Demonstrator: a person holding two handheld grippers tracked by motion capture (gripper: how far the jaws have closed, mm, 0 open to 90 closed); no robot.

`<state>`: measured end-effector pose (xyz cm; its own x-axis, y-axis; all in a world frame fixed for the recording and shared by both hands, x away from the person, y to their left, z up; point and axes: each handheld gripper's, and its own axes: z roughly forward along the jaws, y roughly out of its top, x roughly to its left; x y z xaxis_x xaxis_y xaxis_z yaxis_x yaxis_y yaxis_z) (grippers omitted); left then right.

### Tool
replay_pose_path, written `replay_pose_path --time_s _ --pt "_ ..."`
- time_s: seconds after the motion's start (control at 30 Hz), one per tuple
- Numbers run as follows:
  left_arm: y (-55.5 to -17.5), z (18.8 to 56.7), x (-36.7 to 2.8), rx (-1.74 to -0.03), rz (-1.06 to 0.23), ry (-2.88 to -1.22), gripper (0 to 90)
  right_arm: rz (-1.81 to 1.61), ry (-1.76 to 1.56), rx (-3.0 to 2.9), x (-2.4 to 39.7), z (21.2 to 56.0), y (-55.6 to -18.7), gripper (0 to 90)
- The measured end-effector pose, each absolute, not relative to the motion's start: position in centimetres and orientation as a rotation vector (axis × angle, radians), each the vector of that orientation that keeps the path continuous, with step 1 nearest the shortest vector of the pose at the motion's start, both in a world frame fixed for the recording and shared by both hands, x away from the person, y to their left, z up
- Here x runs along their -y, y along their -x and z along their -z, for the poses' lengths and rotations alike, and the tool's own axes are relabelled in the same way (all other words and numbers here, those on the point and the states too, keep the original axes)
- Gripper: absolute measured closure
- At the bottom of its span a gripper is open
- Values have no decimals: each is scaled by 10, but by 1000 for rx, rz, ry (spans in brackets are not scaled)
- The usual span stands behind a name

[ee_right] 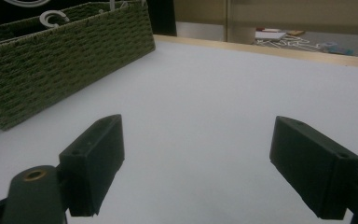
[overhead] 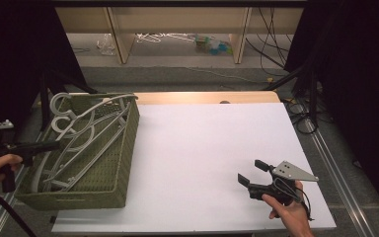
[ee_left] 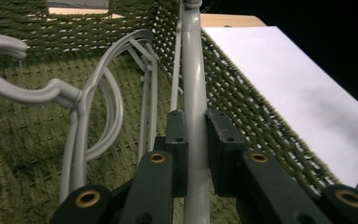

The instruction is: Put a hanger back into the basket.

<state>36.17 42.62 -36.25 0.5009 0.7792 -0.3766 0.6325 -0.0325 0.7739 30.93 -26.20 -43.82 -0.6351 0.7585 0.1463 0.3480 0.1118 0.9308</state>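
Hangers tangle, so with your left gripper [ee_left: 196, 140] clamped on the grey hanger [ee_left: 193, 70], lift straight out of the woven basket [overhead: 123, 148] while your right gripper [overhead: 255, 173] waits wide open.

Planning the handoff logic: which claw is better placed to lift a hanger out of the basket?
Left. The left claw is shut on a grey hanger in the basket. The right claw is open over the white table, well away from the basket.

One green woven basket [overhead: 103, 190] — inside, perhaps three grey hangers [overhead: 86, 143], tangled — and two grippers.
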Motion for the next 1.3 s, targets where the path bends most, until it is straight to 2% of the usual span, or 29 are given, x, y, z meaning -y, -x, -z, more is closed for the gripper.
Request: replay_pose_path --time_s 0.57,0.8,0.9,1.1,1.3 --pt "-364 369 -418 -1285 -357 -1914 793 -1527 -1079 -2033 262 438 -309 186" --pt "-358 363 -418 -1267 -477 -1859 800 -1530 -1080 -2026 262 438 -309 186" --pt "-353 362 -422 -1274 -473 -1796 800 -1533 -1080 -2026 262 438 -309 185" --pt "-347 364 -436 -1296 -499 -1786 800 -1526 -1080 -2033 262 438 -309 185" --pt "-356 367 -429 -1283 -476 -1860 798 -1531 -1078 -2025 261 439 -310 185"
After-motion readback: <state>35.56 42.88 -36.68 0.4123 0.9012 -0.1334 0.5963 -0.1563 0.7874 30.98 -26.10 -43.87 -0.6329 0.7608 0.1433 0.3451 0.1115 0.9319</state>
